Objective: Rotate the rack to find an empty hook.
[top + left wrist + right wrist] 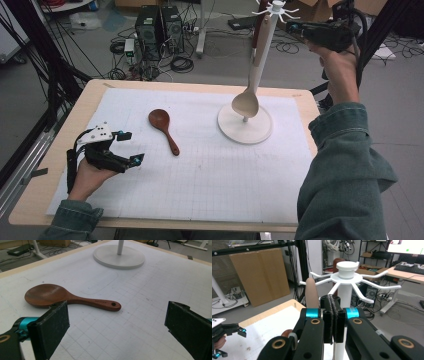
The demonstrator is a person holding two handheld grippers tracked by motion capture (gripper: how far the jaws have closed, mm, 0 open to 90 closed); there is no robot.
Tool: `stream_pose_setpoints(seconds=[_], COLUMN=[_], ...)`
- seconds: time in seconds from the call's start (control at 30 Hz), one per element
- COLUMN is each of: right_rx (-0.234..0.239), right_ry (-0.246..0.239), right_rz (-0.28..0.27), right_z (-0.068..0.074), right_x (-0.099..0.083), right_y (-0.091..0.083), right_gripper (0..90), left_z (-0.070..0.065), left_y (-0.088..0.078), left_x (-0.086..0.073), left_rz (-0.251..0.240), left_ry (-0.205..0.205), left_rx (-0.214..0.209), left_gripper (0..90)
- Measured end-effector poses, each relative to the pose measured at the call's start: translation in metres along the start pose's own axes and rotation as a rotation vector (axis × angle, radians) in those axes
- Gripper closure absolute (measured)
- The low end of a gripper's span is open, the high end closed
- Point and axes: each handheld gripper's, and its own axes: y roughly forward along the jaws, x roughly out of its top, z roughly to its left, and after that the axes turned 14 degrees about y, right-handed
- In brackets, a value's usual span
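Resting near the mat's (200, 180) left edge, the left gripper (131, 147) holds its jaws wide apart with nothing between them. A brown spoon (163, 127) lies flat just ahead of it, apart from the jaws, with bare mat all round; small lettering on its handle is too faint to read. A pale spoon (248, 97) hangs on the rack (245, 125) at the mat's far right. The right gripper (332, 315) is raised beside the rack's top arms, jaws pressed together, empty.
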Motion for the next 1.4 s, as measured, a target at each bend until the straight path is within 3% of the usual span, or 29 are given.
stream_pose_setpoints(seconds=[0.83, 1.03, 1.13, 1.4], right_rx=[-0.066, -0.065, -0.041, 0.023], right_ry=[-0.030, -0.041, -0.040, -0.022], right_rz=[0.016, 0.019, 0.018, 0.016], right_z=[0.029, 0.033, 0.034, 0.031], right_x=[0.002, 0.000, -0.004, -0.031], right_y=[0.024, 0.024, 0.018, 0.001], right_gripper=[89.6, 89.6, 89.1, 66.8], left_z=[0.000, -0.001, 0.000, 0.001], left_y=[-0.002, -0.002, -0.003, -0.003], left_x=[0.002, 0.003, 0.002, 0.001], left_rz=[-0.005, -0.007, -0.009, -0.010], left_ry=[0.008, 0.008, 0.006, 0.003], left_rx=[-0.001, -0.007, -0.009, -0.019], left_gripper=[6.1, 6.1, 6.1, 7.8])
